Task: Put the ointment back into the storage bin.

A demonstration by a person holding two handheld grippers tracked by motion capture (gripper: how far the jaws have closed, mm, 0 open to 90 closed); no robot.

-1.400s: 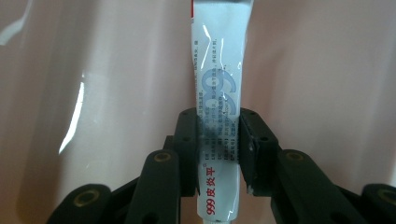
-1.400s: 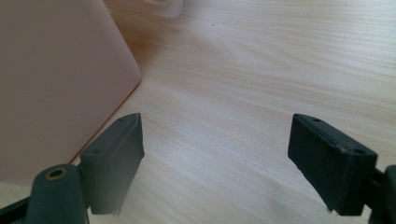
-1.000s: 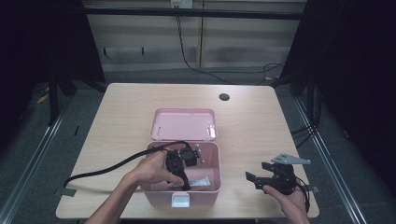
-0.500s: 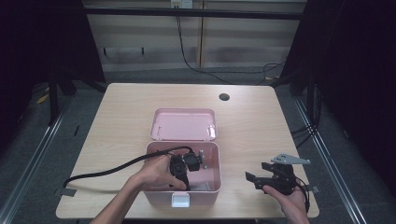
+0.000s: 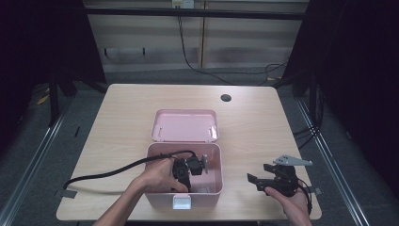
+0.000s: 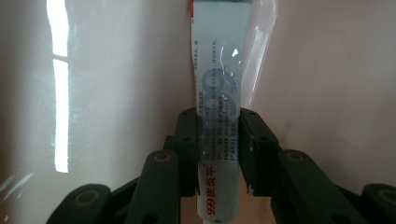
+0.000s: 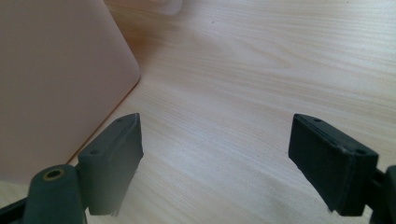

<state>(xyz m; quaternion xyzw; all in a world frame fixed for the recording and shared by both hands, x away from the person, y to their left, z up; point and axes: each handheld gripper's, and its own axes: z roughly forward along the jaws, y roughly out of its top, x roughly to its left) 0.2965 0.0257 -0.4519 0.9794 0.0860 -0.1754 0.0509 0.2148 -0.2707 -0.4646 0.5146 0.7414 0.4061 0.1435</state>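
Your left hand (image 5: pixel 157 175) reaches into the open pink storage box (image 5: pixel 214 181), which sits at the near edge of the desk (image 5: pixel 122 113), roughly at its centre. The box walls enclose the left gripper (image 5: pixel 187 168) on all sides, so open room there is upward only. A black cable (image 5: pixel 103 172) trails from that gripper over the box's left wall and across the desk toward the near-left corner.

In the left gripper view, the left gripper (image 6: pixel 219 135) is clamped on a white ointment tube in a clear wrapper (image 6: pixel 219 93). The tube stands lengthwise between the two pads, both pads touching its sides near the lower half; its upper part extends beyond the fingertips toward the pink inner wall of the box (image 6: pixel 116 70). The tube's far end is cut off by the frame.

The box lid (image 5: pixel 184 125) stands open, just behind the box toward the desk's centre. A dark round grommet hole (image 5: pixel 226 98) lies near the far edge, well apart from everything.

Your right hand (image 5: pixel 294 207) holds the right gripper (image 5: pixel 263 178) near the near-right corner, beside the box but apart from it. In the right gripper view, the right gripper (image 7: pixel 215 140) has its jaws spread wide with bare wood between them; the box's rounded outer corner (image 7: pixel 60 79) lies just beyond the left pad. The desk to its right is unobstructed up to the right edge.
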